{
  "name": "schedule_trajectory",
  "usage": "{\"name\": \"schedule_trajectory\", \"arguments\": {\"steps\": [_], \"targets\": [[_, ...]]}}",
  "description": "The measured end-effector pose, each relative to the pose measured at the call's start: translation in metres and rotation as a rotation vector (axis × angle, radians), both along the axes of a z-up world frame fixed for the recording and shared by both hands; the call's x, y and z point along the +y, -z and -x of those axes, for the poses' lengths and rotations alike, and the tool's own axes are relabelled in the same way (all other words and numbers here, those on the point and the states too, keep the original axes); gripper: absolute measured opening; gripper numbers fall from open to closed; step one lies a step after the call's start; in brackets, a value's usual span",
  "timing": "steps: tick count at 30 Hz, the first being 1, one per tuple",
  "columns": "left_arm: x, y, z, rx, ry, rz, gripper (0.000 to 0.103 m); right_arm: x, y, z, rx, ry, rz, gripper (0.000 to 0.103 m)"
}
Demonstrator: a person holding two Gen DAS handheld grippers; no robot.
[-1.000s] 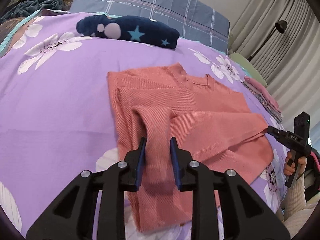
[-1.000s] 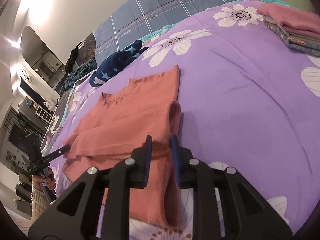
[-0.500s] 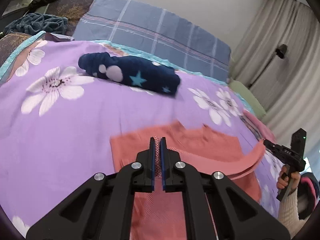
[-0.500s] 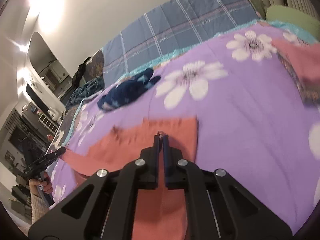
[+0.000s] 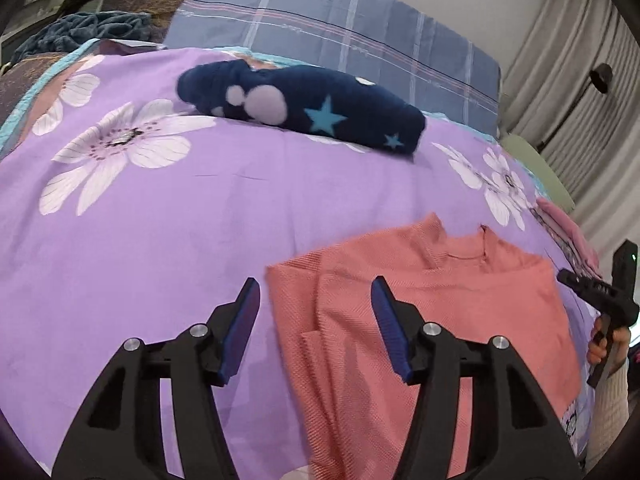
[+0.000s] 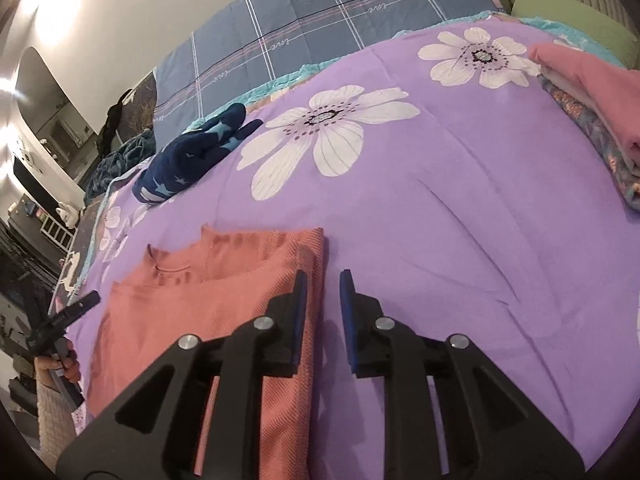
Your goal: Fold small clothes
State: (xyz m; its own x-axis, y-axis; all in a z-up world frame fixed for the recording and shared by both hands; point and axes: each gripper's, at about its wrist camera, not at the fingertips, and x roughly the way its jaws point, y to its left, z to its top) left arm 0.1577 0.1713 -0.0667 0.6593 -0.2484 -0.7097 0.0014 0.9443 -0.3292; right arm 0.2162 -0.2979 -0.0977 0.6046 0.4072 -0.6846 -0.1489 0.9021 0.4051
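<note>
"love" script repeated, on blue plaid quilt (image 6: 320, 20)

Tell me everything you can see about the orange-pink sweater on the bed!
The salmon-pink sweater looks like ribbed knit, with a small round neckline at its far end. It lies flat on the purple flowered bedspread, folded over itself so a doubled layer lies across the body, and its side edges run straight. The left gripper and right gripper stand open over its two side edges, neither pinching it.

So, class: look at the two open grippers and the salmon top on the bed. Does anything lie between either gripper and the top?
Nothing visible does. The left gripper and right gripper have just been opening, each over a side edge of the top. The navy bundle lies farther up the bed.
</note>
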Motion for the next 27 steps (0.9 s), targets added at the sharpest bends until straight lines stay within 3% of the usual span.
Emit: {"name": "schedule_trajectory", "arguments": {"steps": [3, 7, 8, 9, 10, 11, 15, 20, 21, 27], "targets": [[-0.009, 0.001, -0.004, -0.009, 0.036, -0.025, 0.054, 0.012, 0.002, -0.003, 0.004, -0.025, 0.018, 0.027], [-0.018, 0.007, -0.010, 0.012, 0.074, -0.071, 0.043, 0.021, 0.009, -0.005, 0.016, -0.050, 0.037, 0.028], [-0.019, 0.008, -0.011, 0.014, 0.078, -0.081, 0.042, 0.022, 0.010, -0.005, 0.014, -0.051, 0.043, 0.026], [-0.020, 0.010, -0.011, 0.013, 0.083, -0.089, 0.038, 0.023, 0.011, -0.005, 0.009, -0.049, 0.053, 0.014], [-0.020, 0.011, -0.012, 0.011, 0.090, -0.094, 0.034, 0.023, 0.011, -0.004, 0.003, -0.047, 0.056, 0.008], [-0.020, 0.011, -0.012, 0.007, 0.094, -0.092, 0.029, 0.022, 0.010, -0.003, -0.002, -0.045, 0.054, 0.008], [-0.020, 0.010, -0.015, -0.015, 0.096, -0.106, 0.029, 0.023, 0.001, 0.002, -0.032, -0.056, 0.052, 0.008], [-0.021, 0.017, -0.028, 0.021, 0.104, -0.081, 0.028, 0.025, -0.002, 0.003, -0.038, -0.054, 0.044, 0.007], [-0.021, 0.016, -0.027, 0.009, 0.098, -0.078, 0.005, 0.024, -0.003, 0.003, -0.039, -0.049, 0.040, 0.007], [-0.009, -0.039, 0.010, -0.191, 0.069, -0.011, 0.003, 0.019, -0.035, 0.019, -0.136, -0.045, -0.016, 0.006]]}}
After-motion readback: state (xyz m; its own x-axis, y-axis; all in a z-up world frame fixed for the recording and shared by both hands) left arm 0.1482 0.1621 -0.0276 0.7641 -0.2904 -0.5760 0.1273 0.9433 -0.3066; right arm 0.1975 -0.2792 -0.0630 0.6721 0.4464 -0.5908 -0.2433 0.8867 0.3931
